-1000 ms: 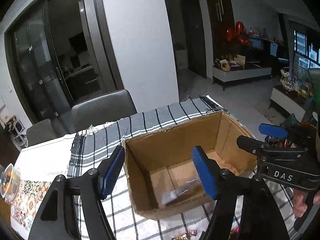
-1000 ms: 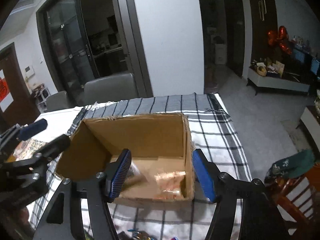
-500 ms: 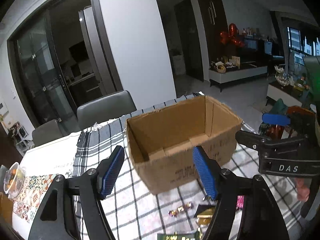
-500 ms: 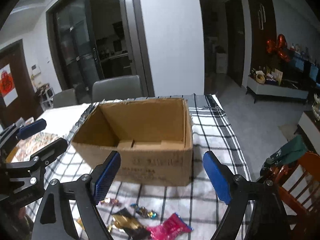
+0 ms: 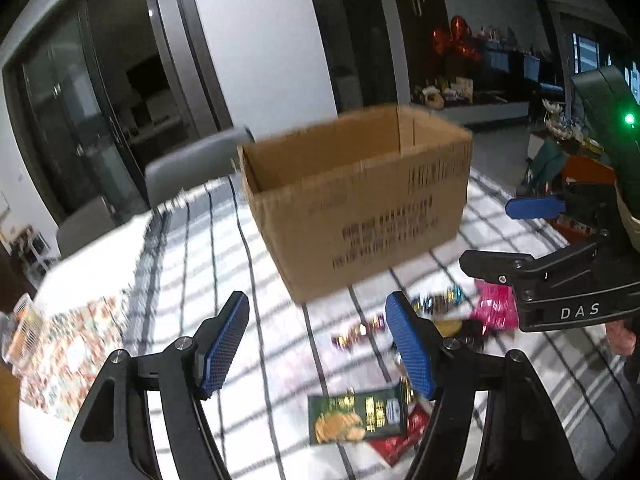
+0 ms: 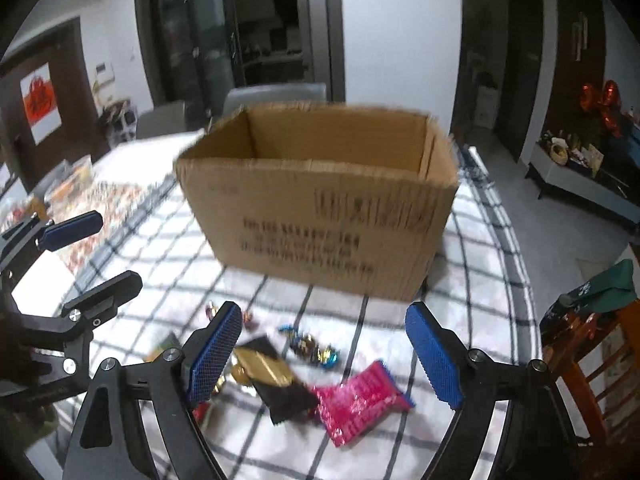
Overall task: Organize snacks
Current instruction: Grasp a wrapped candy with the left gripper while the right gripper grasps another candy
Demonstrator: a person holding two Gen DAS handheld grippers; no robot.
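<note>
Where the checked tablecloth point(image 6: 472, 344) is bare, loose snacks lie before an open cardboard box point(image 6: 320, 216): a pink packet point(image 6: 360, 404), a black-and-gold packet point(image 6: 272, 376), several foil-wrapped candies point(image 6: 312, 348), and a green chip packet point(image 5: 356, 416). The left gripper point(image 5: 316, 344) hangs spread and empty above the chip packet. The right gripper point(image 6: 324, 352), just widened, is empty over the pink packet. Grey chairs point(image 5: 188, 164) stand behind the box; a wooden chair point(image 6: 592, 344) stands to the right.

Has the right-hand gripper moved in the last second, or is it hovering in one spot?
Yes. The right gripper has pulled back from above the cardboard box and dropped toward the snacks in front, such as the pink packet. Its jaws have just been opening, with nothing gripped.
</note>
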